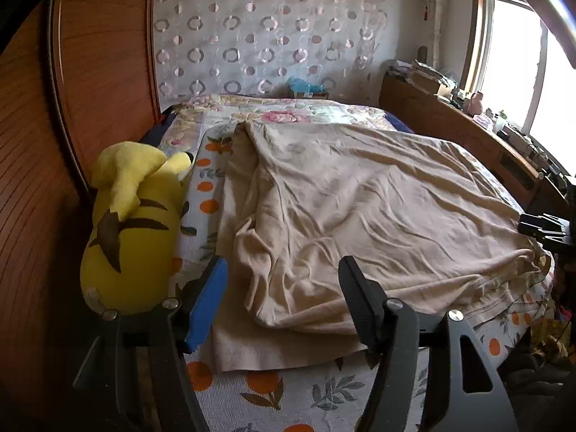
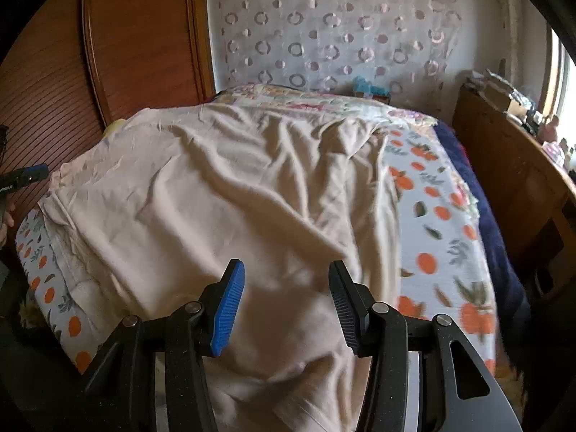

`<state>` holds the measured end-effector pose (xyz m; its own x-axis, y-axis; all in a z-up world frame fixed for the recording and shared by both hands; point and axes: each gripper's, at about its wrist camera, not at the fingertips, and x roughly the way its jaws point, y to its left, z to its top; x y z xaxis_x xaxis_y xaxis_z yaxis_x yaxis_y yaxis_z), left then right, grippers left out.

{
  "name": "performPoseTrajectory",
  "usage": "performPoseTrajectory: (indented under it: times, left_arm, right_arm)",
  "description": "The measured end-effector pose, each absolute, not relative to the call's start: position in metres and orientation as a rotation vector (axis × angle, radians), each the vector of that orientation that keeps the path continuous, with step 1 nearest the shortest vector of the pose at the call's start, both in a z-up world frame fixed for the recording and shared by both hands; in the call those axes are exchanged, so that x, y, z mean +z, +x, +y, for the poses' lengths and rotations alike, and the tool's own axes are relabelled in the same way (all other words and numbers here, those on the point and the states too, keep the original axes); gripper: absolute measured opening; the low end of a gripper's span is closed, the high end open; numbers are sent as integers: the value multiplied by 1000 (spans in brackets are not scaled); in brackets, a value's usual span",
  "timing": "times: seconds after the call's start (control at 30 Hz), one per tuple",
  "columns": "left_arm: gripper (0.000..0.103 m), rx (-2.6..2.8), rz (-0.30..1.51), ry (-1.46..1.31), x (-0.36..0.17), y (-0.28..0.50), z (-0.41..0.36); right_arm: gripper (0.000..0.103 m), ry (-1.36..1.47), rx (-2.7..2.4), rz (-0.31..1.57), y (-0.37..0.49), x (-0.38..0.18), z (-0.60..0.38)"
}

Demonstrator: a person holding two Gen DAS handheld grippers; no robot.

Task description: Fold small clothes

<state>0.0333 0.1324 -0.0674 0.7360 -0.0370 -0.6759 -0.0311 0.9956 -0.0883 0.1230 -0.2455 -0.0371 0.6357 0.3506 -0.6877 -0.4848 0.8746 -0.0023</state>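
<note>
A crumpled beige cotton garment (image 1: 360,208) lies spread across the bed, on a white bedsheet printed with oranges and grey leaves (image 1: 273,392); in the right wrist view the same beige cloth (image 2: 223,194) covers most of the mattress and runs under the camera. The left gripper (image 1: 284,298), one finger pad blue and the other black, hangs spread wide above the near hem, gripping nothing. The right gripper (image 2: 286,304) is likewise parted over the cloth, empty. A yellow plush toy with brown stripes (image 1: 133,230) lies by the reddish wooden wardrobe (image 1: 90,54). A sheer curtain with ring patterns (image 1: 266,28) hangs behind. No writing is legible anywhere.
</note>
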Motion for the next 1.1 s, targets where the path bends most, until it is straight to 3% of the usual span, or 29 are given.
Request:
performPoseTrajectory:
  times: [1.1]
  left_arm:
    - [68,87,818,-106,-104,26,146]
  right_arm:
    - [56,-264,491,774,135,-51,-222]
